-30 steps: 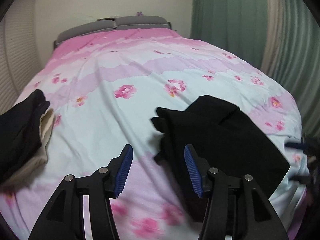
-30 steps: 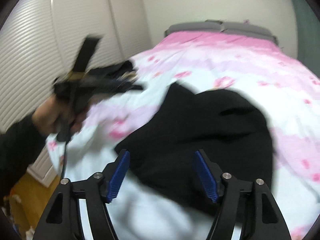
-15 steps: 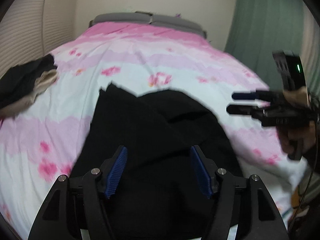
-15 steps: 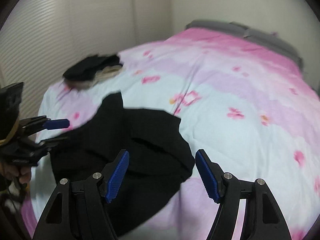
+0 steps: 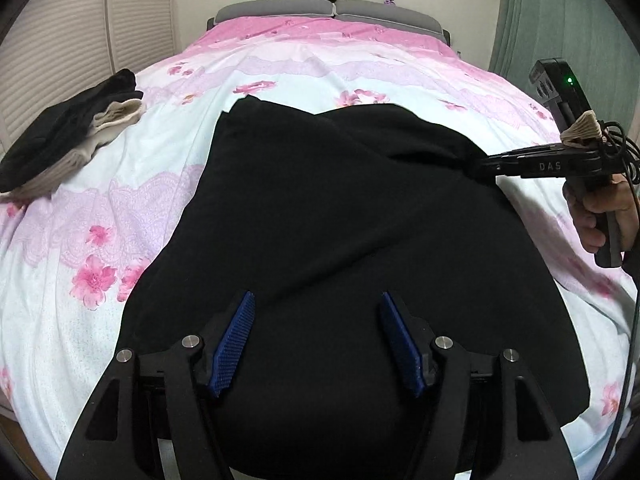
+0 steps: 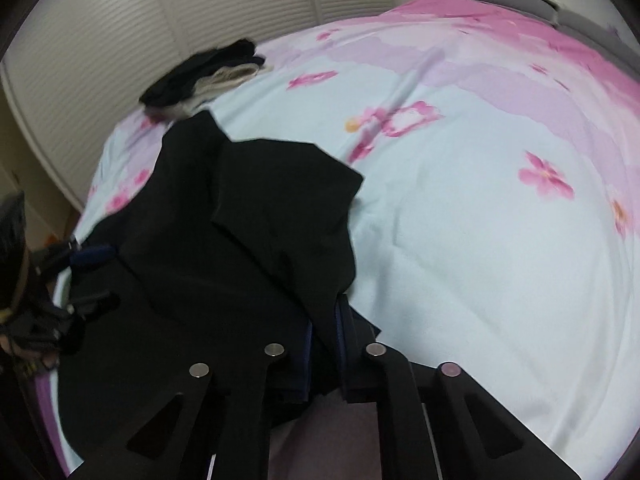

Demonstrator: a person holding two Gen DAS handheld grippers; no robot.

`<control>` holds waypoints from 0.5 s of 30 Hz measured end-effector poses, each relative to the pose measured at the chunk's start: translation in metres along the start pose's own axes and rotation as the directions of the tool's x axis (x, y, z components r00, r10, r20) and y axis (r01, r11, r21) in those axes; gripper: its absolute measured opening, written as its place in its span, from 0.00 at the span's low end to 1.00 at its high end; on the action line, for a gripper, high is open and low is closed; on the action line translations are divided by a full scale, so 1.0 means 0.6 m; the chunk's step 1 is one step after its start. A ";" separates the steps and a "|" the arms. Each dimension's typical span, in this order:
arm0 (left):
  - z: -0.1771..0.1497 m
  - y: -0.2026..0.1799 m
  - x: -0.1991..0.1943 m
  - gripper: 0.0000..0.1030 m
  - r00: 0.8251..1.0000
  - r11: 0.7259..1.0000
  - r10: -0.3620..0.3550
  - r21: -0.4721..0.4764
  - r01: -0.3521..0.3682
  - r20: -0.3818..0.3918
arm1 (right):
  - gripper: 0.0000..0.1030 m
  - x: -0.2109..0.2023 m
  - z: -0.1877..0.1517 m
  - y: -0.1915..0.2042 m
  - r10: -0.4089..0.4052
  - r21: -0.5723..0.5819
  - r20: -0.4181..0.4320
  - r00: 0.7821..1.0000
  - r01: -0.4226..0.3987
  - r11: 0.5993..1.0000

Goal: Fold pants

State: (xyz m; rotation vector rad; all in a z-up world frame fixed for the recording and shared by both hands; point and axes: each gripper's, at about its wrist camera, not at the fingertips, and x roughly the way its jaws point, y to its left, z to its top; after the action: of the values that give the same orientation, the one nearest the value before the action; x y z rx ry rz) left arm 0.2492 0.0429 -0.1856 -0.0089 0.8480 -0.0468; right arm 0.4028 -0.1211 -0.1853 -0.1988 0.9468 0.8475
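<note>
Black pants (image 5: 340, 220) lie crumpled across the near half of the flowered bed cover (image 5: 100, 220). My left gripper (image 5: 318, 340) hovers low over their near part, open, its blue pads (image 5: 236, 340) wide apart with only cloth below them. In the left wrist view my right gripper (image 5: 480, 166), held by a hand (image 5: 600, 216), bites the pants' right edge. The right wrist view shows that gripper (image 6: 324, 332) shut on a fold of the pants (image 6: 240, 240). The left gripper (image 6: 90, 276) shows at that view's left edge.
A pile of dark and beige clothes (image 5: 68, 148) lies at the bed's left side, also seen as a pile (image 6: 204, 76) in the right wrist view. Grey headboard (image 5: 332, 10) at the far end, slatted doors (image 5: 60, 40) left, green curtain (image 5: 560, 20) right.
Both grippers have swung in and dropped toward the pants. The right jaws, open before, have closed on the pants' edge. The left jaws stand a little wider than a second ago.
</note>
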 end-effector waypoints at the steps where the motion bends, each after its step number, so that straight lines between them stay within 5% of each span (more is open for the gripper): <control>1: -0.001 -0.001 -0.002 0.63 1.000 1.000 -0.001 0.002 0.001 0.003 | 0.07 -0.004 -0.004 -0.009 0.004 0.029 0.010 1.000 -0.004 1.000; 8: -0.001 -0.009 -0.056 0.62 0.998 0.998 -0.029 -0.053 0.031 0.055 | 0.08 -0.016 -0.023 -0.028 -0.022 0.126 -0.004 1.000 0.022 0.992; 10: -0.006 -0.023 -0.083 0.63 0.996 0.998 -0.030 -0.049 0.035 0.084 | 0.16 -0.033 -0.022 -0.024 -0.028 0.130 0.010 1.000 0.027 0.991; 12: -0.013 -0.039 -0.106 0.63 0.994 0.997 -0.052 -0.050 0.057 0.096 | 0.34 -0.054 -0.023 -0.015 -0.025 0.132 0.026 0.999 0.021 0.991; 15: -0.035 -0.072 -0.133 0.64 0.991 0.992 -0.102 -0.063 0.107 0.083 | 0.44 -0.090 -0.036 0.004 -0.008 0.136 0.063 0.998 0.000 0.991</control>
State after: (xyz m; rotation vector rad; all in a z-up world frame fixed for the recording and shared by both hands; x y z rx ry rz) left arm 0.1788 0.0037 -0.1385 -0.1178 0.7684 -0.1158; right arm 0.3715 -0.1600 -0.1555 -0.0559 0.9405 0.7781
